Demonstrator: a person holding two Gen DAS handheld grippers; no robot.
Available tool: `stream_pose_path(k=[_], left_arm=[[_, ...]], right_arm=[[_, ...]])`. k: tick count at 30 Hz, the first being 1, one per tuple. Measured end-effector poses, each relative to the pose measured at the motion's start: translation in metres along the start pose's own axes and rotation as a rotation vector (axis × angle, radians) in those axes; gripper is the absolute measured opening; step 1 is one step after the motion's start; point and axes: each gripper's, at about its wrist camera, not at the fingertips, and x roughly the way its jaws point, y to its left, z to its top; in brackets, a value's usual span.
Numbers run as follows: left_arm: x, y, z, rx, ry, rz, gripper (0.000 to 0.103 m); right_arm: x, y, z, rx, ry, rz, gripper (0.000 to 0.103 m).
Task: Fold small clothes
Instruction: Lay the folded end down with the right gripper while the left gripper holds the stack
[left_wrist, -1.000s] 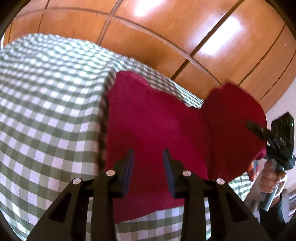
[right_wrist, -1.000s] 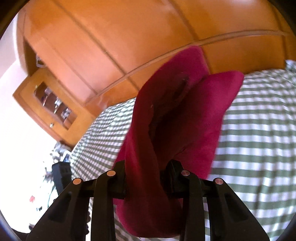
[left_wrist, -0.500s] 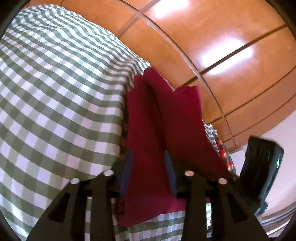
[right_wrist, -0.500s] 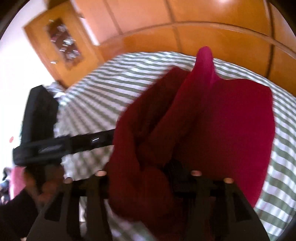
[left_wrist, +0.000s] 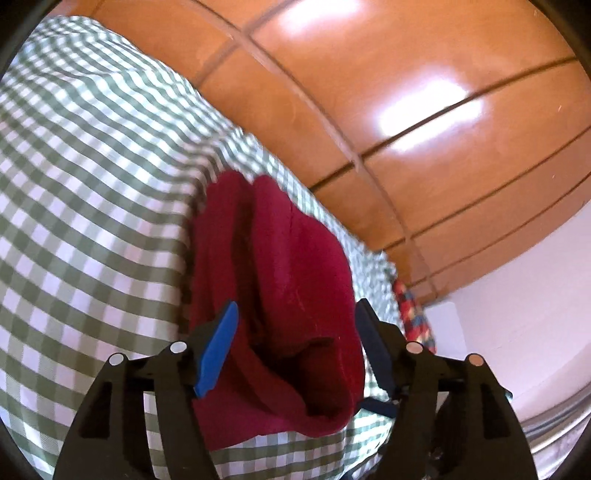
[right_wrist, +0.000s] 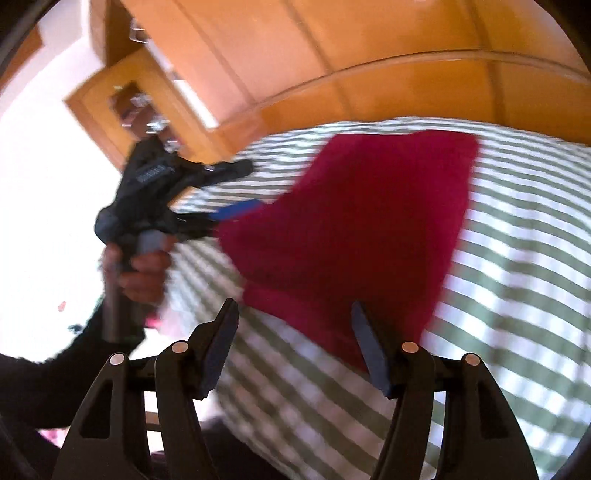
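Now the bed (left_wrist: 81, 192), under its green-checked cover, carries the red garment (left_wrist: 280, 295) folded over on itself, where half a second ago the cloth was bunched up in both grips. It lies toward the bed's edge, at about 12 o'clock from the right hand-held gripper (right_wrist: 295, 341), whose jaws have sprung wide and stand clear of the cloth. The left hand-held gripper (left_wrist: 295, 345) has also opened wide, its fingers either side of the nearest fold without pinching it. I judge this fold laid down; smoothing or another fold comes next.
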Motion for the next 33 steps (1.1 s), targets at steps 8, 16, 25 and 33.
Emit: stream_pose_path(k=[8,16,25,33], left_arm=[[0.043,-0.011,0.001,0.035,0.144,0.14,0.06],[0.021,-0.025,0.0,0.106,0.063,0.198,0.02],[0.035,0.023,-0.032,0.058,0.098,0.287,0.019],[0.015,-0.015,-0.04,0.216,0.038,0.378,0.019]], right_arm=[[0.018,-0.009,-0.032,-0.027,0.023,-0.236,0.056],[0.019,-0.012,-0.019,0.008,-0.04,-0.266,0.024],[0.03,-0.029,-0.036,0.03,0.008,-0.255,0.014],[0.013,-0.026,-0.033,-0.036,0.061,-0.247,0.036]])
